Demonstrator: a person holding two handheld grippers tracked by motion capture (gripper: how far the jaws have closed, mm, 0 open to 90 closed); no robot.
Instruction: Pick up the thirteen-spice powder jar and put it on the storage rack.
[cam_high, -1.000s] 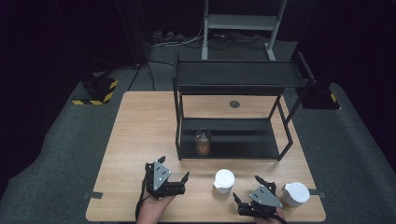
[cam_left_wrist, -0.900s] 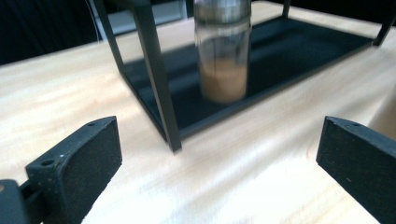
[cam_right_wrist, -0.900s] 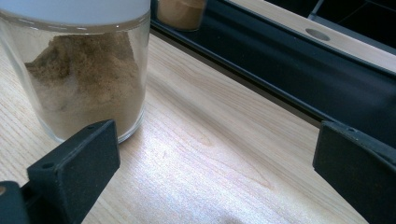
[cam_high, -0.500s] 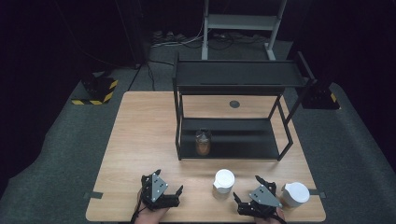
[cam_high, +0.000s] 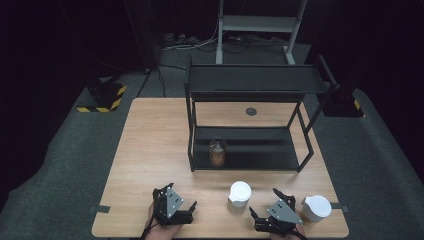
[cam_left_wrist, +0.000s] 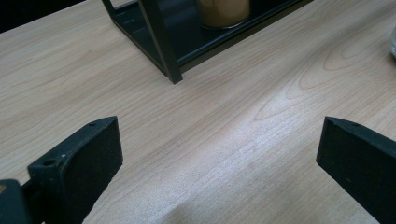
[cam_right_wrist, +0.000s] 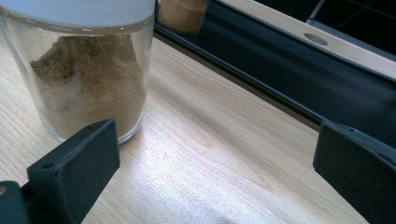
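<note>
High view, step: I am resting my left gripper (cam_high: 172, 210) and my right gripper (cam_high: 276, 217) at the near edge of the wooden table (cam_high: 150, 150), and I judge I am lining up to pick the nearer white-lidded spice jar (cam_high: 239, 194).
High view, things: that jar is standing between my two grippers, in front of the black shelf rack (cam_high: 250, 125); a second white-lidded jar (cam_high: 316, 208) is sitting just right of my right gripper, and a brown-lidded jar (cam_high: 217, 151) is already standing on the rack's lower shelf.
Left gripper view: my left gripper (cam_left_wrist: 219, 154) is gaping wide over bare table, holding and touching nothing; the rack's corner post (cam_left_wrist: 161, 42) is standing ahead.
Right gripper view: my right gripper (cam_right_wrist: 215, 158) is also spread wide and empty; the spice jar (cam_right_wrist: 88, 70) is standing just beyond its left-hand jaw, not between the jaws.
Next move: I am judging that the right gripper must swing toward the jar until the glass is sitting between the jaws, then close.
</note>
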